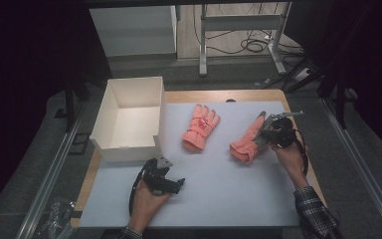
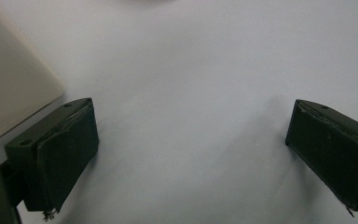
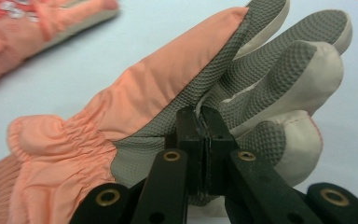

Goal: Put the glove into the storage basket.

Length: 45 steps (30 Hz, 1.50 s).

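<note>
The right gripper (image 3: 200, 116) pinched the grey palm of the right-hand pink glove (image 1: 248, 142) on the white mat (image 1: 219, 189), while the left gripper (image 2: 191, 154) rested spread near the box (image 1: 129, 119)

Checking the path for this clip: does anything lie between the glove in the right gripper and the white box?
Yes. The second glove lies on the mat between the gripped glove and the box. The right gripper is shut on its glove.

glove (image 3: 168, 88): peach cloth, grey textured grip palm | box (image 1: 129, 119): white card, matt | table cover (image 1: 229, 184): smooth, matt
</note>
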### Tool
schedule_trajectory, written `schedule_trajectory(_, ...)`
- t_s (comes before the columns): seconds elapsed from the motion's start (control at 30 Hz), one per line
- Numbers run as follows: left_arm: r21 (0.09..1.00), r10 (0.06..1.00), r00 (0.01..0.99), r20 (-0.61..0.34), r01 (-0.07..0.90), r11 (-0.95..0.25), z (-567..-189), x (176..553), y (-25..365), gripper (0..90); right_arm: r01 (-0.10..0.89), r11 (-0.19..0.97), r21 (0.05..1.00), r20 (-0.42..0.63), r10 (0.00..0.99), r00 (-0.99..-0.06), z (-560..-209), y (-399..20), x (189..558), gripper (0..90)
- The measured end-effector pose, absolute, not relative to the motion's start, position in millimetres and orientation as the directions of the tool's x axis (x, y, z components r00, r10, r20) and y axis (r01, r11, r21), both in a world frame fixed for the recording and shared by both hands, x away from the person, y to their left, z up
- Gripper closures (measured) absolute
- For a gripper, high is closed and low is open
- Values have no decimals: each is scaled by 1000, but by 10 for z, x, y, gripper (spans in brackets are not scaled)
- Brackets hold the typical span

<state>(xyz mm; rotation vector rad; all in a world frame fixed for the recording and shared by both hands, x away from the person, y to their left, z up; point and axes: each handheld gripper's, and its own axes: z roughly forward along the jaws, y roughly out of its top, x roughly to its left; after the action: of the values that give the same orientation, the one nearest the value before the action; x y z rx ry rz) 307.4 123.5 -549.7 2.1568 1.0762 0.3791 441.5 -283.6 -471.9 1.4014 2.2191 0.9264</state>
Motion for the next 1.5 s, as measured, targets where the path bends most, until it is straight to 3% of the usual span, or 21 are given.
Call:
schedule_trajectory(0.3,691,788,615,-42,587,-422,-5497,3074,1235,25,630,321,707,98,838,-537,-4550,-2836,4246,874)
schedule_trajectory(0.87,693,788,615,-38,584,-422,-5498,3076,1236,25,494,466,734,155,593,-790,-4438,-2509,3731,874)
schedule_trajectory(1.23,691,787,616,-39,585,-424,-5497,3075,1237,25,472,576,667,206,466,-860,-4729,-2132,3648,875)
schedule_trajectory(1.4,694,790,612,-45,588,-416,-5499,3072,1232,26,479,609,633,180,486,-855,-4887,-2063,3711,857)
schedule_trajectory(1.5,694,790,612,-45,588,-416,-5500,3072,1232,26,484,603,635,173,499,-849,-4911,-2070,3733,800)
